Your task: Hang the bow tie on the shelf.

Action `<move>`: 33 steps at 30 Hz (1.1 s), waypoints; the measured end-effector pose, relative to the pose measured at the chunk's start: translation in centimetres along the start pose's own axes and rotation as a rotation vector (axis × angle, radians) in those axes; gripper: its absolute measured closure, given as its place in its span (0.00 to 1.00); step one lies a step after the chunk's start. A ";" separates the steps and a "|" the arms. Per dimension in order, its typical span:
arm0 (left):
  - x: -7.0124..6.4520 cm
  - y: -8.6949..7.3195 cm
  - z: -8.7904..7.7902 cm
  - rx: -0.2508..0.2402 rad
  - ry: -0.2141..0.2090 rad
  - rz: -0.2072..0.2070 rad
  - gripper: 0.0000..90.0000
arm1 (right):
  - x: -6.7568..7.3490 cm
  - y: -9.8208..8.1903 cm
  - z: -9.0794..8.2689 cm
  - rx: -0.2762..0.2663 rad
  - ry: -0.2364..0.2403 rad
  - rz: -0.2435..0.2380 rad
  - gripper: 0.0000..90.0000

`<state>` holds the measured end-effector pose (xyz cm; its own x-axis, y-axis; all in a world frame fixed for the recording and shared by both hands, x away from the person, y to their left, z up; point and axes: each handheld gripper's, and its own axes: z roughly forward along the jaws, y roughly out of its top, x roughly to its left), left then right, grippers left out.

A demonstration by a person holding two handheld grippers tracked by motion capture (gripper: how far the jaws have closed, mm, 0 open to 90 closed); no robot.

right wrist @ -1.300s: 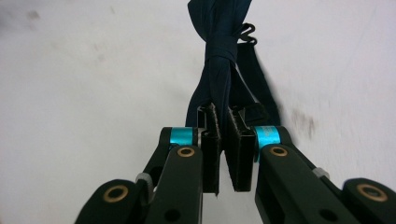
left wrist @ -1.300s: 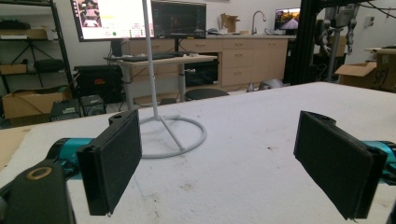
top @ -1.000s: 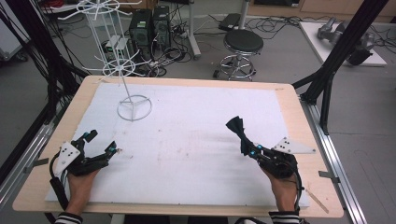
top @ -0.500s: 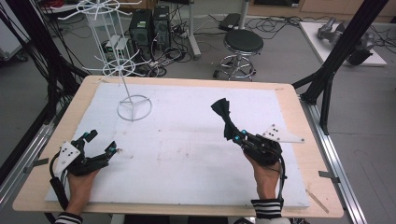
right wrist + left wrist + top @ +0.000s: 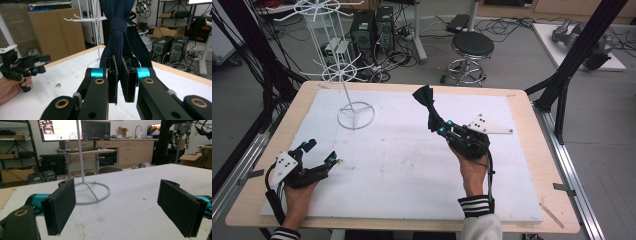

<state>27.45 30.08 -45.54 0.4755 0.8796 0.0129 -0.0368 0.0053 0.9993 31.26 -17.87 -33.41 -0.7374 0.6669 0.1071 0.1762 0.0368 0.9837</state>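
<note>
On the desk (image 5: 522,150), whose top is covered by a white sheet inside a pale wooden border, the right gripper (image 5: 434,120) is raised over the middle of the sheet, its jaws pressed together on a dark navy bow tie (image 5: 424,97). In the right gripper view the bow tie (image 5: 117,32) rises straight up from between the jaws, its knot just above them and its fabric fanning out higher up. The person's right hand (image 5: 472,167), with a striped cuff at the wrist, grips the handle from the near edge of the desk. The left gripper (image 5: 319,155) lies low near the front left corner of the sheet, held by the left hand (image 5: 297,197), its jaws spread wide with nothing between them; the left gripper view shows the two black pads (image 5: 61,208) well apart over bare sheet. A white wire display stand (image 5: 349,75) stands on its ring base at the far left of the desk, well apart from both grippers. Behind the desk, on the floor, stands a round black stool (image 5: 472,47).
</note>
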 end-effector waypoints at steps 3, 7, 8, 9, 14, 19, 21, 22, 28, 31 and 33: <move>0.0 0.0 0.0 0.000 0.000 -0.001 0.17 | 0.5 0.5 0.9 -0.018 -0.003 -0.016 0.95; 0.0 0.0 0.0 0.003 -0.001 0.004 0.17 | 0.9 0.9 2.1 -0.031 -0.018 -0.019 0.95; 0.0 0.0 -0.1 0.001 -0.001 0.004 0.17 | 0.9 0.9 2.4 -0.033 -0.020 -0.022 0.95; 0.0 0.0 0.0 -0.002 0.000 0.002 0.17 | 1.0 1.0 2.8 -0.033 -0.026 -0.019 0.95; 0.0 0.0 -0.1 0.001 0.000 0.005 0.17 | 1.3 1.6 5.0 -0.063 -0.012 -0.020 0.95; 0.0 0.0 -0.1 0.002 -0.001 0.005 0.17 | 1.7 2.7 7.1 -0.069 -0.005 -0.036 0.95; 0.0 0.0 -0.1 0.002 -0.001 0.006 0.17 | 2.0 3.1 7.7 -0.075 -0.001 -0.036 0.95; 0.0 0.0 -0.1 0.001 -0.001 0.006 0.17 | 2.1 3.3 8.0 -0.080 -0.003 -0.038 0.94; 0.0 0.0 -0.1 0.000 -0.001 0.005 0.17 | 2.5 3.9 9.6 -0.082 -0.007 -0.045 0.94; 0.0 0.0 -0.1 0.000 -0.001 0.006 0.17 | 2.5 3.9 10.2 -0.086 -0.012 -0.039 0.94; 0.0 0.0 -0.1 0.000 -0.002 0.005 0.17 | 2.4 4.0 10.6 -0.102 0.003 -0.023 0.94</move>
<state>27.37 30.08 -45.54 0.4768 0.8788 0.0183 -0.0393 0.0005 0.9992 37.08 -8.26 -30.75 -0.7427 0.6642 0.0851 0.0922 -0.0244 0.9954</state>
